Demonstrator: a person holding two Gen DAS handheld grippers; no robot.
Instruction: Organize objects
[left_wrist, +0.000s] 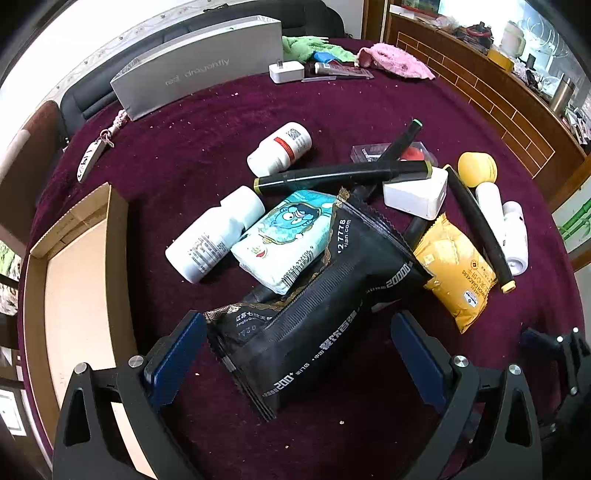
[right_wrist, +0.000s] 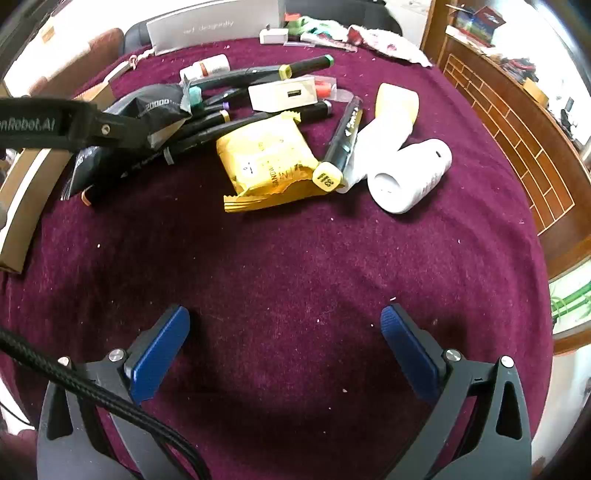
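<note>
We're over the maroon tabletop (right_wrist: 295, 266) with both sets of tongs spread wide. Our left tongs (left_wrist: 297, 345) straddle the lower end of the black foil pouch (left_wrist: 325, 310), blue pads (left_wrist: 173, 354) on either side, the left one just at its crinkled corner, not squeezing, so nothing is gripped. The pouch lies slantwise over a white tissue pack (left_wrist: 288, 240) with a blue cartoon, and a yellow snack packet (left_wrist: 454, 266) sits just to its right. Behind them, two white bottles (left_wrist: 218, 232), black markers (left_wrist: 343, 175) crossing a white charger block (left_wrist: 415, 195), and a cardboard box (left_wrist: 77, 280) at the left edge. Our right tongs (right_wrist: 284, 321) hang released above bare cloth, well apart from the heap, where a white cylinder (right_wrist: 410, 175) lies beside a yellow-capped marker (right_wrist: 338, 151).
</note>
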